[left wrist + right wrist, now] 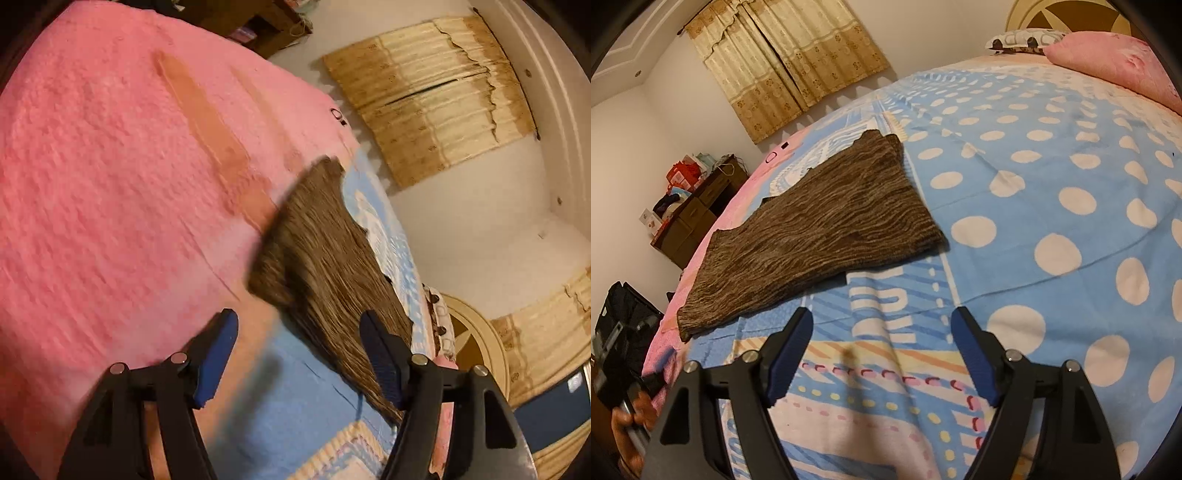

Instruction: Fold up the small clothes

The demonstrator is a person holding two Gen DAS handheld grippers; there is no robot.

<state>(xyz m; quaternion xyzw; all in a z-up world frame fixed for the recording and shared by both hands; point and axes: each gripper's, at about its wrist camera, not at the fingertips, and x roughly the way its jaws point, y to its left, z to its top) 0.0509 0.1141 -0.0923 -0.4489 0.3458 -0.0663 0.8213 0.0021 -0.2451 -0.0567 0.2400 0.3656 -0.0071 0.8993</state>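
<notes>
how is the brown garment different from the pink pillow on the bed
The brown garment is dark with wavy streaks; the pink pillow is plain pale pink. The garment lies flat and thin mid-bed; the pillow is plump, at the head end. Both rest on the blue bedspread, apart from each other.

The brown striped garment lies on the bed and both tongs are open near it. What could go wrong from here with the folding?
1. The brown garment lies on a loose bedsheet, so closing tongs may pinch the sheet too.
2. Its far end looks already doubled, so a grip may catch only one layer.
3. The left tongs are close to its edge while the right tongs hang over bare sheet, so an uneven lift could skew the fold.
</notes>
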